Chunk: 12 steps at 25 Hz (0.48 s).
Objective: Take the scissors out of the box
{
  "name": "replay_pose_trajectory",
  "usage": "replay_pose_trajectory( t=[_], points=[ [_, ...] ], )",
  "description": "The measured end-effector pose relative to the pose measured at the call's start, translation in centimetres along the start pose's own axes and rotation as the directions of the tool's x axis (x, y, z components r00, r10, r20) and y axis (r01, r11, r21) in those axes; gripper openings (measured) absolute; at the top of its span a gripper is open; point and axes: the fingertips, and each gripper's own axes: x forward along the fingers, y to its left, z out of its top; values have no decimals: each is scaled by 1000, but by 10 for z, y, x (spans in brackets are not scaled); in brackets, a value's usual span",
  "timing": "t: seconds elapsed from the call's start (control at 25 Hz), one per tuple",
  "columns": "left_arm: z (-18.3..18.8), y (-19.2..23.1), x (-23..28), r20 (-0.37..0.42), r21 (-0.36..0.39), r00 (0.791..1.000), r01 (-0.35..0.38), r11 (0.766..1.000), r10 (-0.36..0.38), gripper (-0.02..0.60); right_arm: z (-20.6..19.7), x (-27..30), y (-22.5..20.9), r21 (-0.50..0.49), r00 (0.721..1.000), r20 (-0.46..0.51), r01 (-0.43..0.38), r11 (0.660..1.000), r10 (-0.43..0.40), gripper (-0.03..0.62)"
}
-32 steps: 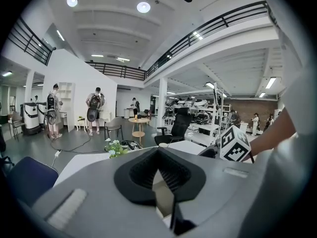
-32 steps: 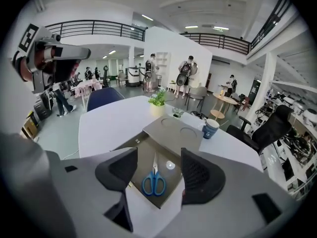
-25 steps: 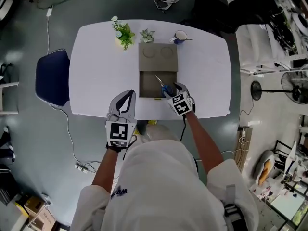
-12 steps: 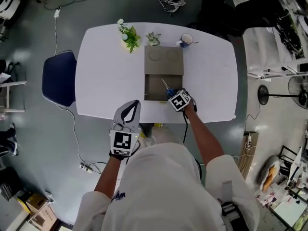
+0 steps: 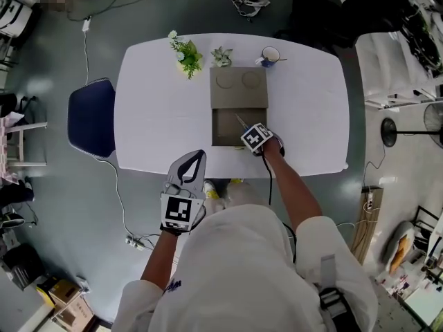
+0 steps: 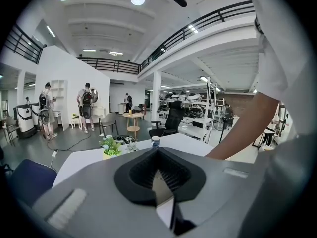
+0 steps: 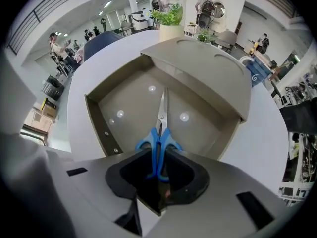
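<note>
An open brown cardboard box (image 5: 223,127) (image 7: 129,103) lies on the white table (image 5: 159,116), its lid (image 5: 239,87) folded back. Blue-handled scissors (image 7: 161,114) lie flat on the box floor, blades (image 5: 240,122) pointing away from me. My right gripper (image 5: 252,136) (image 7: 158,142) points straight down into the box. Its jaws are closing, with the blue handles between them and the pads (image 7: 144,151) touching both sides. My left gripper (image 5: 199,155) (image 6: 158,150) hovers off the table's near edge, tips together, holding nothing.
A leafy plant (image 5: 185,52), a small succulent (image 5: 221,56) and a mug (image 5: 270,55) stand along the table's far edge behind the box. A blue chair (image 5: 91,118) sits at the left end. Cables run over the grey floor.
My right gripper has sunk into the box onto the scissors' handles and its jaws have narrowed around them. The left gripper has hardly moved.
</note>
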Motion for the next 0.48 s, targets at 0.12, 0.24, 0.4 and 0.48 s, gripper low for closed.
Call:
replay_pose_trajectory(
  t=[0.12,0.24,0.4,0.48],
  points=[
    [1,0,-1,-5,11,1000,-9,1000,9,2,-2,-1,2,-24,999,21,35,999,-34,87],
    [1,8,-2,-8,4,1000,-29,1000,29,2,-1,-1,3,-16,999,29,44,999,-44,86],
    [0,13,-4,-5,-7,999,-50,999,50,2,-2,1,3,-10,999,26,31,999,-31,86],
    [-2,14,-6,-10,-10,998,-56,998,56,2,-1,0,2,2,999,32,31,1000,-31,86]
  ],
)
